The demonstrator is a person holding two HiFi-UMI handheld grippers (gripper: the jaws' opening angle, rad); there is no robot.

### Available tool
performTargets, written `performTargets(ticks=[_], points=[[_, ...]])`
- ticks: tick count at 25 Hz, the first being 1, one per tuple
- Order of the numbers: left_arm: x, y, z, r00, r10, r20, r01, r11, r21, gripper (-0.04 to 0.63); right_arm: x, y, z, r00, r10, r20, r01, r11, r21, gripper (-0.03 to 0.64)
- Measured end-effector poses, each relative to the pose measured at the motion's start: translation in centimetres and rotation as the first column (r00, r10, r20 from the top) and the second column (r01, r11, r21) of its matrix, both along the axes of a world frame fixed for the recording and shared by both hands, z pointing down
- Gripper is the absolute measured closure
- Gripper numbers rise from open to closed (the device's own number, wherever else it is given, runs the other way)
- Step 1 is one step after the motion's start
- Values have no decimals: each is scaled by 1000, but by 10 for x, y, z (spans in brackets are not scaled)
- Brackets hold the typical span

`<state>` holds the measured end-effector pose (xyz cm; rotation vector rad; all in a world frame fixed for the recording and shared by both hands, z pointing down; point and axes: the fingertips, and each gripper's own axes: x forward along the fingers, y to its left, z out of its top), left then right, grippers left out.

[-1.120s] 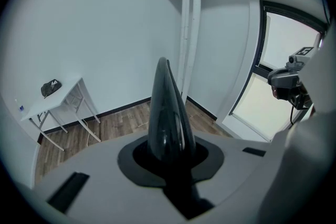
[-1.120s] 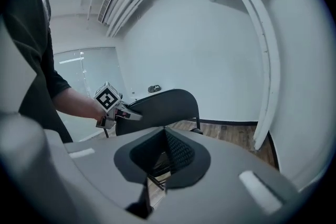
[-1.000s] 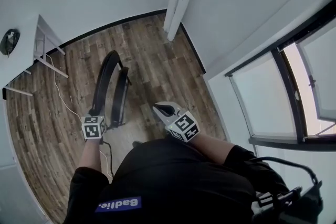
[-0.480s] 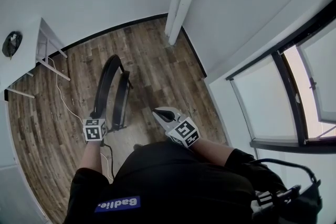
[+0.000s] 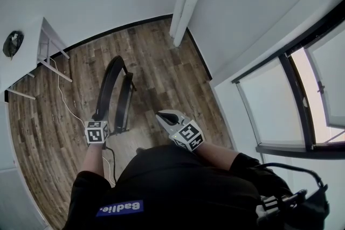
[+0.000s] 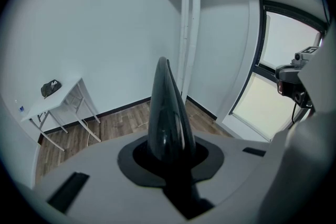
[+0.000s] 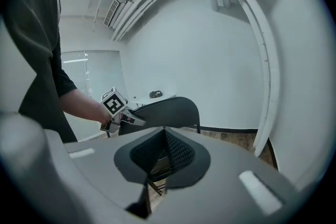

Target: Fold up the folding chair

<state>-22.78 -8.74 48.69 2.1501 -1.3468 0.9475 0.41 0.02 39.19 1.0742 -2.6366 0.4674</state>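
While the folding chair [image 5: 108, 83] stands upright on the wooden floor [image 5: 156, 62], its panels close together, left of centre | left gripper [image 5: 98, 117] pinches its near top edge | right gripper [image 5: 163, 115] pressed together, empty, just right of it

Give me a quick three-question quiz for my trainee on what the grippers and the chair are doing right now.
1. True or false: the right gripper's jaws are together with nothing between them.
2. Which gripper is clamped on the folding chair? A) left gripper B) right gripper C) both
3. Fill in: the chair stands on a ____-plank floor.

Key: 1 true; 2 A; 3 wood.
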Motion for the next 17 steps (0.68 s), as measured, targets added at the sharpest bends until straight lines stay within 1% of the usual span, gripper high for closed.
performTargets(ticks=[10, 13, 17], points=[[-1, -2, 0, 1000, 6, 5, -6, 1000, 7, 528, 1, -2, 4, 1000, 10, 0, -10, 1000, -5, 615], [-1, -2, 0, 1000, 6, 6, -6, 1000, 9, 528, 0, 1, 7, 1000, 3, -15, -3, 999, -33, 615], [-1, -2, -1, 1000, 10, 11, -10, 1000, 11, 529, 1, -2, 8, 1000, 18, 2, -18, 1000, -15, 615]])
